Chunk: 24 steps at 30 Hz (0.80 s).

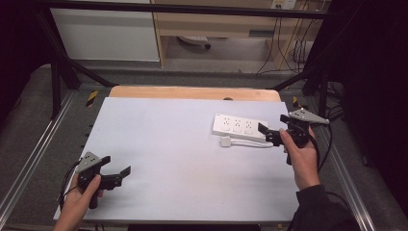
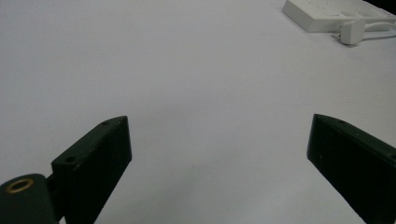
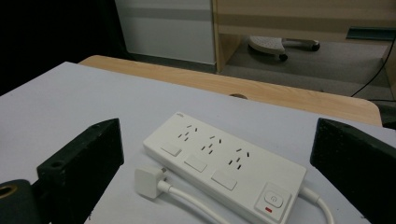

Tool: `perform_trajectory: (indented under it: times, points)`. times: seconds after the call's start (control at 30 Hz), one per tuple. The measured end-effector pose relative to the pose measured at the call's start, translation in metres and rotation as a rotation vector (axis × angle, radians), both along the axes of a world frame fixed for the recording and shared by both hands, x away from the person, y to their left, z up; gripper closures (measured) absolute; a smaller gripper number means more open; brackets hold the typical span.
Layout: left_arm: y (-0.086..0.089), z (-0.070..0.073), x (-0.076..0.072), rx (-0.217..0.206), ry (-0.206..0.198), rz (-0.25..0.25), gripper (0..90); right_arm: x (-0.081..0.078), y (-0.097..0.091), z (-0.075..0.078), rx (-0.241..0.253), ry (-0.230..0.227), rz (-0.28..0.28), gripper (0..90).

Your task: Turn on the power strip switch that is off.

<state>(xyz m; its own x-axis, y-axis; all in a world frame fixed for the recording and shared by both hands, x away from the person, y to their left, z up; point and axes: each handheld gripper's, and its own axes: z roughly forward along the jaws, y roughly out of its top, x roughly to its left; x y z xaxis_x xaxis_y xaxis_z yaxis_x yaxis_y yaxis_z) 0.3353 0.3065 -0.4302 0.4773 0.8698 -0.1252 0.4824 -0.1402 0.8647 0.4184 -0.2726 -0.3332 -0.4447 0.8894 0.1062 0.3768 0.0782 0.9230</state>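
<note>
While its jaws gape, the right gripper [image 1: 272, 126] sits just beside the power strip [image 1: 239, 127].

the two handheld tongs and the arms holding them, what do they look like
Both the left tongs and right tongs are black, each with two flat, blocky jaws showing small screw holes, a grey three-cornered plate on top, and a black cable trailing off. A brass-coloured ring sits by one jaw's base. The right arm wears a dark sleeve.
</note>
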Motion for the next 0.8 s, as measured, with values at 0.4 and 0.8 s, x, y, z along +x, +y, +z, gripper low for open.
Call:
perform_trajectory:
  times: [0.4, 0.8]
  points:
    - [-0.003, -0.001, 0.0, 0.005, 0.004, -0.02, 6.6, 0.021, 0.008, 0.004, -0.017, 0.0, -0.016, 4.7]
    - [0.0, 0.0, -0.001, -0.002, 0.004, -0.018, 6.6, 0.046, 0.01, -0.003, 0.052, 0.006, -0.048, 6.4]
